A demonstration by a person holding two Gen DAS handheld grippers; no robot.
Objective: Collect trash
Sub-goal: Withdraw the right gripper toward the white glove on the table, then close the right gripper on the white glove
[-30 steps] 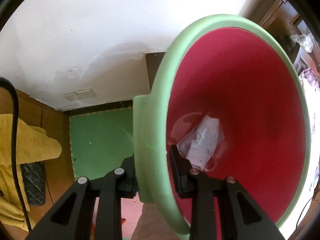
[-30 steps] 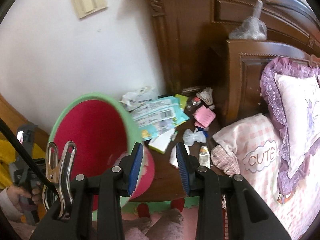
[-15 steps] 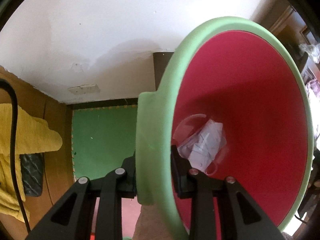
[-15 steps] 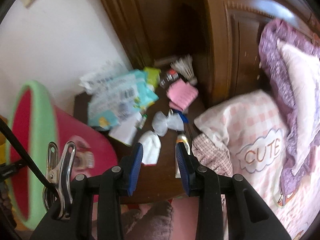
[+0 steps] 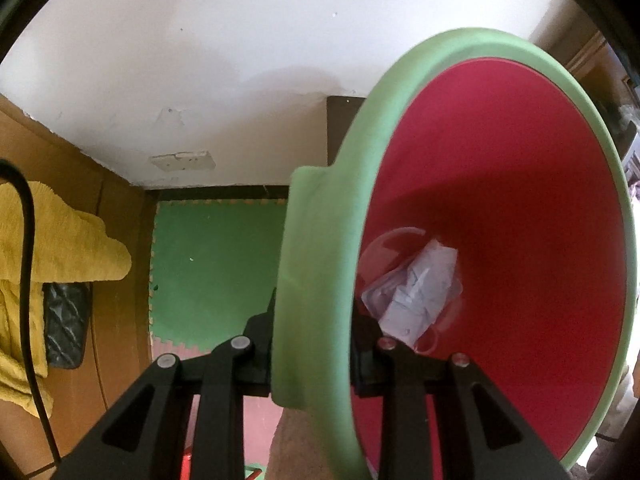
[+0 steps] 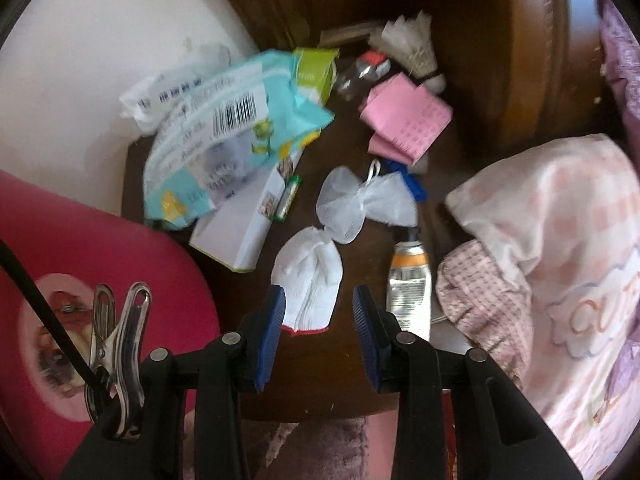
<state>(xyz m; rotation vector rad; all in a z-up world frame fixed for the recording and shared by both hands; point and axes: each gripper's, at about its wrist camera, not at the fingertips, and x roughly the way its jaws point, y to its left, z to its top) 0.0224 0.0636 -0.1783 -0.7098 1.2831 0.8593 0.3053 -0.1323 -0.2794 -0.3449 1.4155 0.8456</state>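
Observation:
My left gripper [image 5: 312,344] is shut on the green rim of a pink trash bin [image 5: 500,208], held tilted. Crumpled clear plastic and paper [image 5: 416,288] lie inside it. The bin's pink outer wall also shows in the right wrist view [image 6: 80,272] at the left. My right gripper [image 6: 320,316] is open and empty, its blue pads either side of a folded white tissue [image 6: 312,280] on the dark wooden nightstand [image 6: 344,380]. A white gauze bundle [image 6: 360,200] lies just beyond the tissue.
On the nightstand: a blue wipes packet [image 6: 224,128], a white box [image 6: 244,224], a green carton [image 6: 316,68], pink papers [image 6: 408,120], a shuttlecock [image 6: 412,44], a tube [image 6: 408,280]. A pink bedcover [image 6: 552,240] lies right. A green floor mat [image 5: 216,264] and yellow cloth [image 5: 52,248] lie left.
My right gripper swung down from facing the wall and bin to just over the nightstand, closing in on the white tissue. The left gripper tilted the bin slightly.

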